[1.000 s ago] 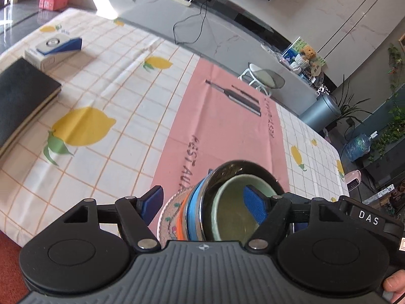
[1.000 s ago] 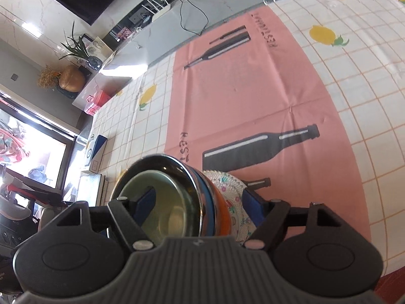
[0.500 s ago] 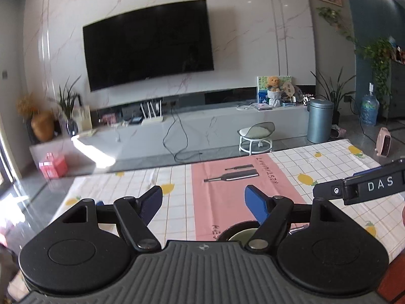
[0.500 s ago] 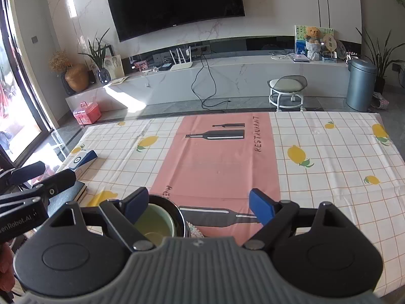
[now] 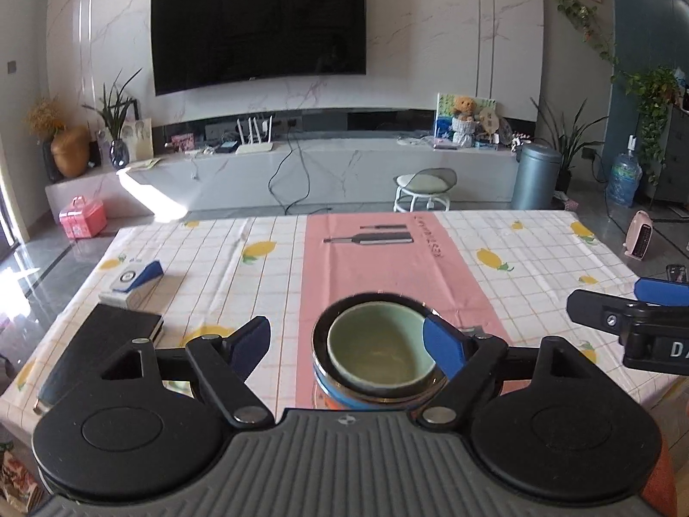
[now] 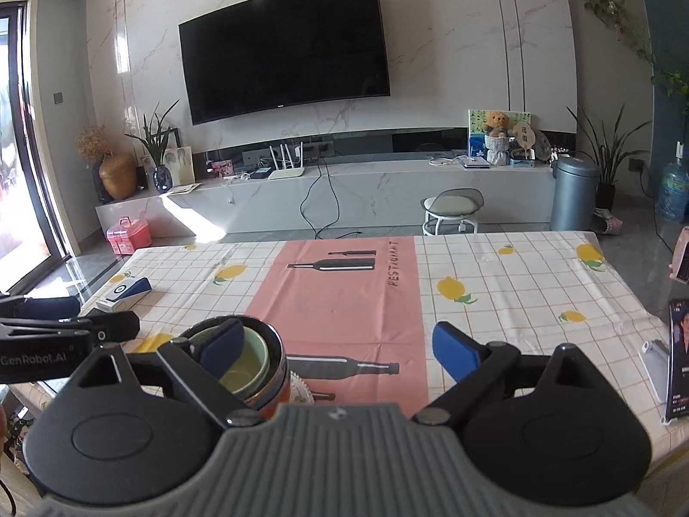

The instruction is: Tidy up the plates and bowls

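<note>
A stack of dishes stands at the table's near edge on the pink runner. A pale green bowl sits inside a steel bowl, over a blue dish and an orange one, with a patterned plate at the bottom. The green bowl also shows in the right wrist view. My left gripper is open and empty, held above the stack. My right gripper is open and empty, to the right of the stack. Each gripper shows at the edge of the other's view.
A black book and a white-and-blue box lie at the table's left. A phone and a dark booklet lie at the right edge. The lemon tablecloth covers the table.
Both grippers have lifted from tilted positions around the stack to level ones, drawn back above it. Both stayed open. The stack has not moved.
</note>
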